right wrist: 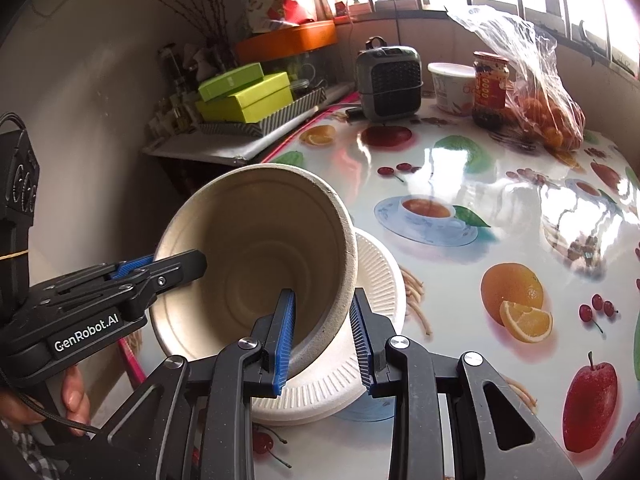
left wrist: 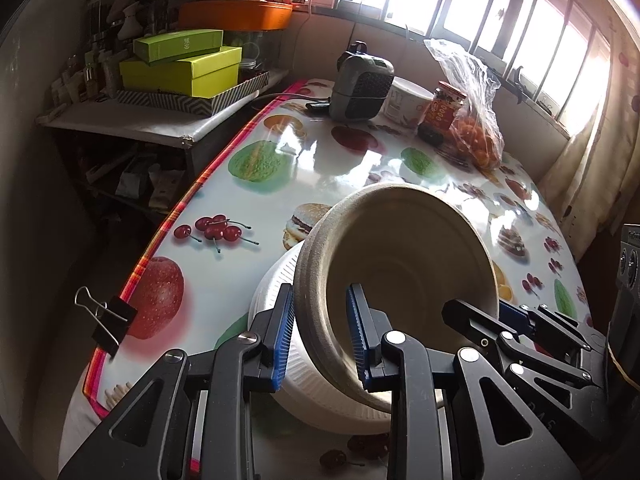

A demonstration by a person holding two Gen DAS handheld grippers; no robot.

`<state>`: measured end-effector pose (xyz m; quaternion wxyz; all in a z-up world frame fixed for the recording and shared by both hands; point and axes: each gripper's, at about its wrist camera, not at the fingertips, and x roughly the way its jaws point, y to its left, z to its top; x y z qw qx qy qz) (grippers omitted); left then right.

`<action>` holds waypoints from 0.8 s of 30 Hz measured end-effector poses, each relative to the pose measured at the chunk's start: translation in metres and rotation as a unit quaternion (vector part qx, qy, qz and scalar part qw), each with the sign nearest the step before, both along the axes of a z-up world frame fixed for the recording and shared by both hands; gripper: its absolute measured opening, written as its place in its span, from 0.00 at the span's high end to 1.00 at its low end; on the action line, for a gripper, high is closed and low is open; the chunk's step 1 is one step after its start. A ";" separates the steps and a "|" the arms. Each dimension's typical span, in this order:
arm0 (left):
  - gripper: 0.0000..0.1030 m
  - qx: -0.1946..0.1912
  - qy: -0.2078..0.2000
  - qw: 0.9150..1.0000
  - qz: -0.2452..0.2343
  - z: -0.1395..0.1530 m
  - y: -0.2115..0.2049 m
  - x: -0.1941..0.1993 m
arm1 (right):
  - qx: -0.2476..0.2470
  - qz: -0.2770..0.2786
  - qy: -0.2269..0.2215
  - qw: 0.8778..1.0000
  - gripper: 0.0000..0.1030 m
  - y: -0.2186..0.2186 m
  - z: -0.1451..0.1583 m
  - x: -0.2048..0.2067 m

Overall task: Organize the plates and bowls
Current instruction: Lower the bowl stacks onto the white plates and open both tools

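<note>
A beige paper bowl is held tilted in the air, its mouth facing the cameras. Its thick rim looks layered, like nested bowls. My left gripper is shut on the rim's left side, one blue pad inside and one outside. On the opposite side my right gripper is shut on the rim the same way. Directly below the bowl a stack of white ribbed paper plates rests near the table's front edge; whether the bowl touches it is unclear.
The table wears a glossy fruit-print cloth. At its far end stand a grey heater, a white tub, a jar and a bag of oranges. A binder clip grips the left edge. Green boxes sit on a side shelf.
</note>
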<state>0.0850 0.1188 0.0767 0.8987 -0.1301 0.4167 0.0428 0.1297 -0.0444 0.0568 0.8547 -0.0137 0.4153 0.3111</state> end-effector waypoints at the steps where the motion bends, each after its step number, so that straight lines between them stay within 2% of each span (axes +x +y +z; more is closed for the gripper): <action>1: 0.74 -0.001 0.000 1.000 0.000 -0.001 0.001 0.000 | -0.001 0.000 0.000 1.000 0.74 0.001 -0.001 0.001; 24: 0.73 -0.011 0.023 1.000 -0.003 -0.017 0.009 0.008 | -0.016 -0.009 0.008 1.000 0.73 0.009 -0.007 0.005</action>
